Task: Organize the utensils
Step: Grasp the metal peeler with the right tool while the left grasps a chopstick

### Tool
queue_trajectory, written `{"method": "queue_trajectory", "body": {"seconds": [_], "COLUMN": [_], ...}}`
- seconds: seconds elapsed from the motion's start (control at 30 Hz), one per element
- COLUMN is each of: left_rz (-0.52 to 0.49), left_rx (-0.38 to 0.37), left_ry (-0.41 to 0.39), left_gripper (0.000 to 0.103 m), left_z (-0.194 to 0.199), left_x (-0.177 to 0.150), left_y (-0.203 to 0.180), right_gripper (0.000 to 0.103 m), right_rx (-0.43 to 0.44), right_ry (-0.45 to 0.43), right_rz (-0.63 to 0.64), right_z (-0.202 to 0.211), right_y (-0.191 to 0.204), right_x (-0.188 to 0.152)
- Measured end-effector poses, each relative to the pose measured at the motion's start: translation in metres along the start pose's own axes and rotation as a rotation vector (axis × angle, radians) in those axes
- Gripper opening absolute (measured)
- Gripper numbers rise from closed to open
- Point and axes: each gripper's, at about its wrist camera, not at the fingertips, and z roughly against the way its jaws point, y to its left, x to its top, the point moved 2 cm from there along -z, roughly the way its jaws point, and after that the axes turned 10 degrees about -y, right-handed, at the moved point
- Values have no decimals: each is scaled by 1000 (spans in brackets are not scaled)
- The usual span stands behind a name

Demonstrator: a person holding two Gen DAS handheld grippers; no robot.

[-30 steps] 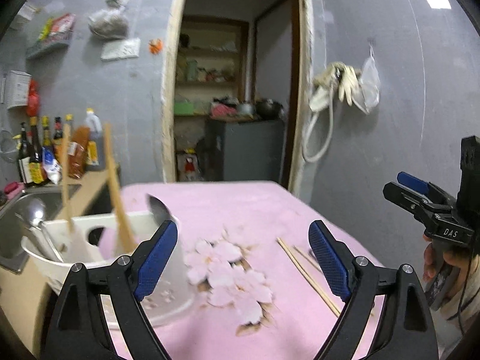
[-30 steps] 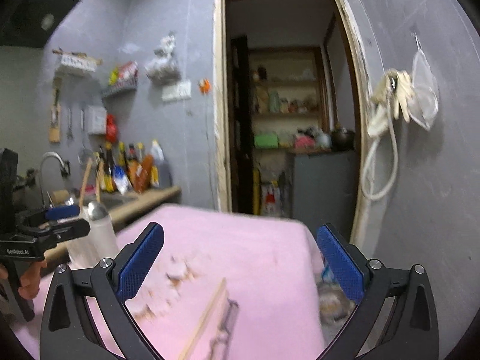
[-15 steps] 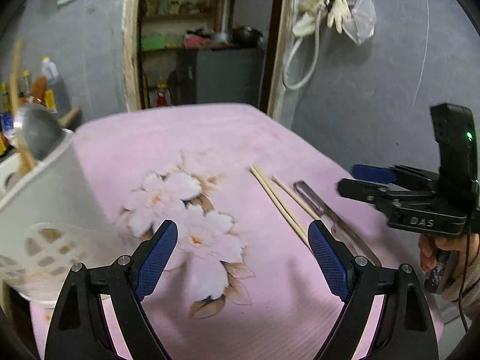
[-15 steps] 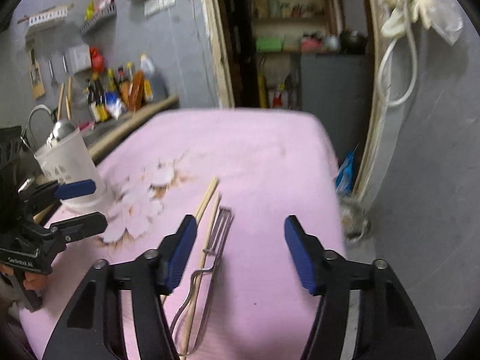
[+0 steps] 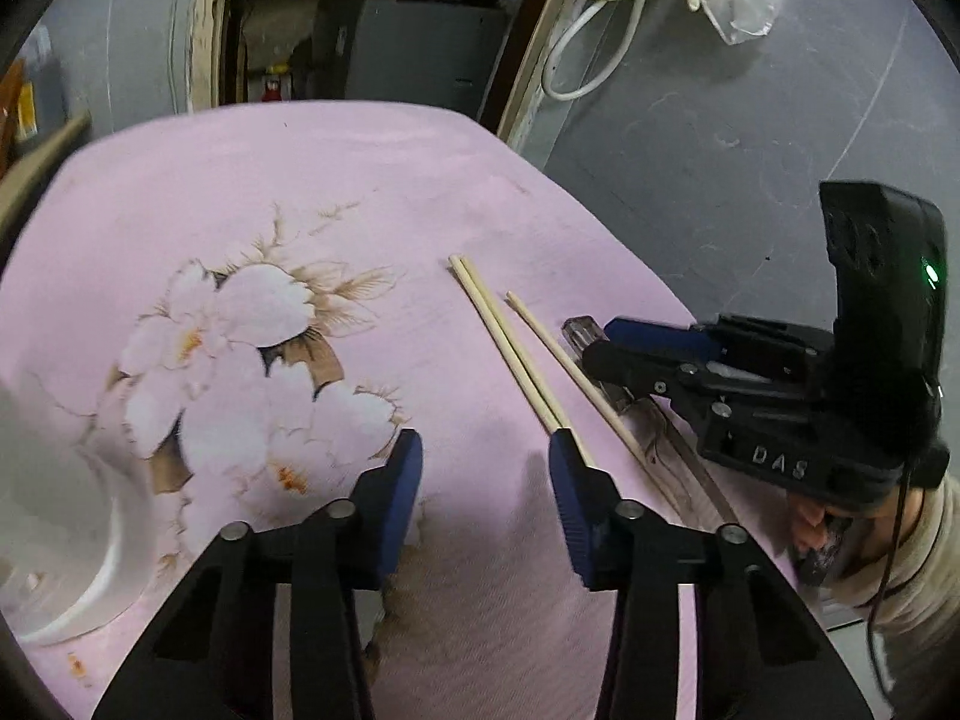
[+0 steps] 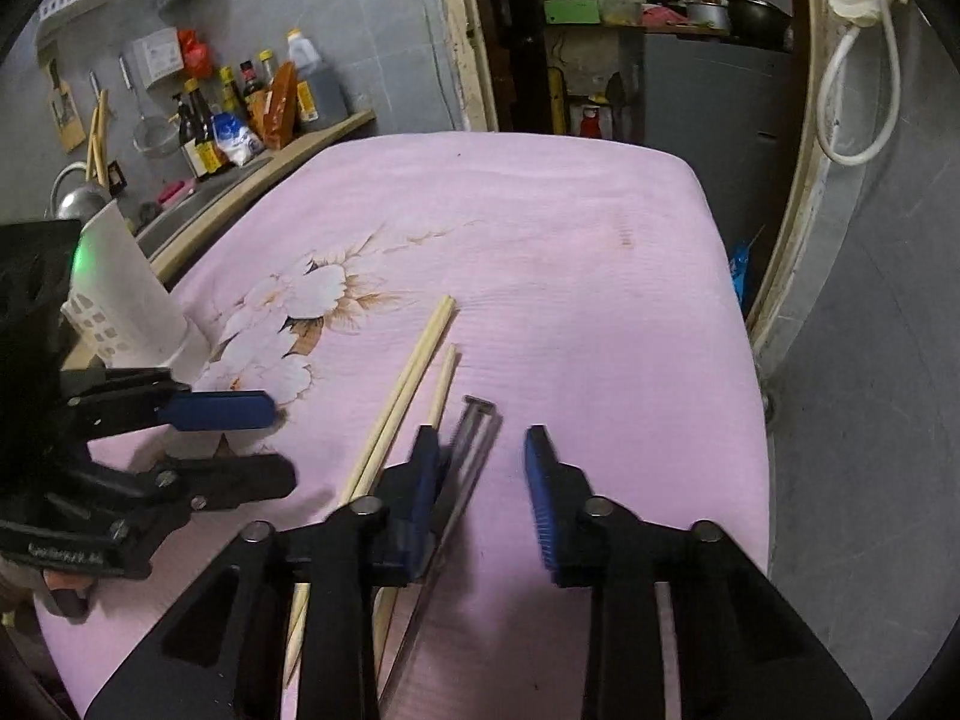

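Your left gripper (image 5: 485, 468) hangs low over the pink flowered tablecloth (image 5: 336, 180), its blue-padded jaws partly apart with nothing between them; the right pad sits just over the near end of the paired chopsticks (image 5: 507, 345). Your right gripper (image 6: 483, 468) is also partly open and empty, its jaws straddling the metal tongs (image 6: 465, 462), which lie flat on the cloth and run back under the left finger. A single chopstick (image 6: 443, 384) lies between the tongs and the pair (image 6: 402, 384), all three roughly parallel and close together. The white perforated utensil holder (image 6: 129, 294) stands upright at the cloth's left edge, well apart from the chopsticks, with a metal ladle (image 6: 77, 204) and wooden sticks rising from it.
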Motion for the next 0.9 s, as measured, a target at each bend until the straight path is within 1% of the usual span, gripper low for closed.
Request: {"method": "queue_trajectory", "body": {"seconds": [0.03, 0.2, 0.4, 0.53, 0.57, 0.63, 0.67, 0.8, 0.9], "left_rz": [9, 54, 77, 107, 114, 136, 144, 148, 158], "left_rx": [-10, -49, -59, -80, -88, -105, -111, -94, -84], "left_ry": [8, 34, 50, 54, 55, 56, 58, 47, 56], "left_gripper": [34, 28, 19, 16, 14, 6, 5, 4, 3], "left_z": [-2, -11, -21, -25, -27, -27, -27, -22, -19], "left_x": [2, 11, 19, 23, 25, 26, 26, 25, 22], "left_y": [1, 3, 5, 6, 6, 7, 7, 8, 11], "right_gripper": [15, 12, 12, 12, 12, 12, 12, 12, 12], "right_rx": [9, 23, 3, -7, -9, -8, -7, -7, -8], "right_ry": [2, 4, 0, -6, -7, -8, -9, -12, -12], "right_rz": [3, 10, 16, 7, 5, -4, -8, -12, -14], "right_z": [-1, 7, 19, 25, 27, 28, 28, 27, 27], "right_y": [1, -3, -7, -10, -11, -14, -14, -12, -12], "right_x": [0, -3, -7, -10, -11, -12, -13, -12, -13]}}
